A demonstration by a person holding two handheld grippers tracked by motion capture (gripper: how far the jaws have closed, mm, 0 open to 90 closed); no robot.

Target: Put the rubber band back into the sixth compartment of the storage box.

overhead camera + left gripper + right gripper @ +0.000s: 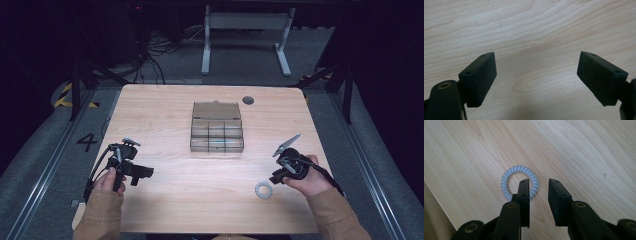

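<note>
A pale blue-grey spiral hair tie (pixel 264 190) lies flat on the wooden table (pixel 200 200) near the front right. My right gripper (pixel 274 179) hovers just right of it, held in a person's hand. In the right gripper view the hair tie (pixel 506 180) lies under the right gripper (pixel 538 180). One jaw stands over the ring's hole and the other outside it, with the ring's near arc in the gap. The pads stand apart and do not press on it. My left gripper (pixel 141 176) sits at the front left. The left gripper (pixel 536 53) is wide open over bare wood.
A clear plastic organizer box (pixel 216 131) with several compartments and a raised lid stands at the table's middle. A small dark disc (pixel 248 100) lies near the far edge. Table legs and cables are on the floor beyond.
</note>
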